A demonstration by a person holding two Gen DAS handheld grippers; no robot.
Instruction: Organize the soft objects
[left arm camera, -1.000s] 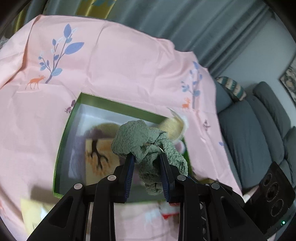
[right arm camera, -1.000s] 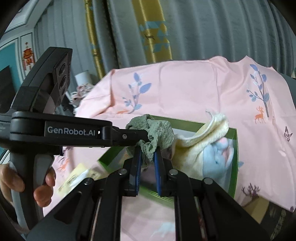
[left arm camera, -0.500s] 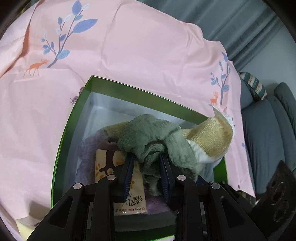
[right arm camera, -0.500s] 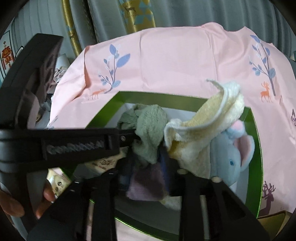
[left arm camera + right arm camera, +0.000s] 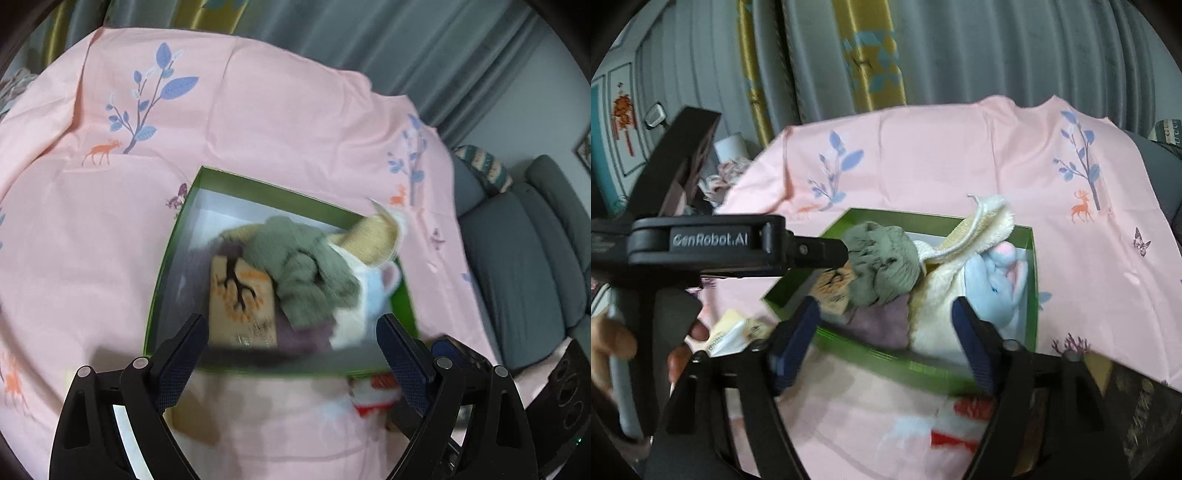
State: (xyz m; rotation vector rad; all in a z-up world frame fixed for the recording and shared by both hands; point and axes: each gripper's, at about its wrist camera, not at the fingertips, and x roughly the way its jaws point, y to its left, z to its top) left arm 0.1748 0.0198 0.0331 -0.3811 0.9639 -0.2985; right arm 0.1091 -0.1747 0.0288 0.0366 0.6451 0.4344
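One pink cloth [image 5: 258,122] printed with blue trees and orange deer covers the worktop, with grey curtains [image 5: 997,48] behind it and one grey sofa [image 5: 524,258] to the side. One green box [image 5: 173,258] sits on the cloth and holds five soft things: a cream towel [image 5: 945,295], a green cloth [image 5: 306,266] lying on top in the middle, a purple cloth [image 5: 882,321] beneath it, a pale blue plush [image 5: 997,288] and a tissue pack [image 5: 242,306]. Two grippers hang over the box's near edge: the left gripper [image 5: 288,350] and right gripper [image 5: 886,339] both have jaws opening wide, gripping nothing. One hand [image 5: 613,347] grips the left handle.
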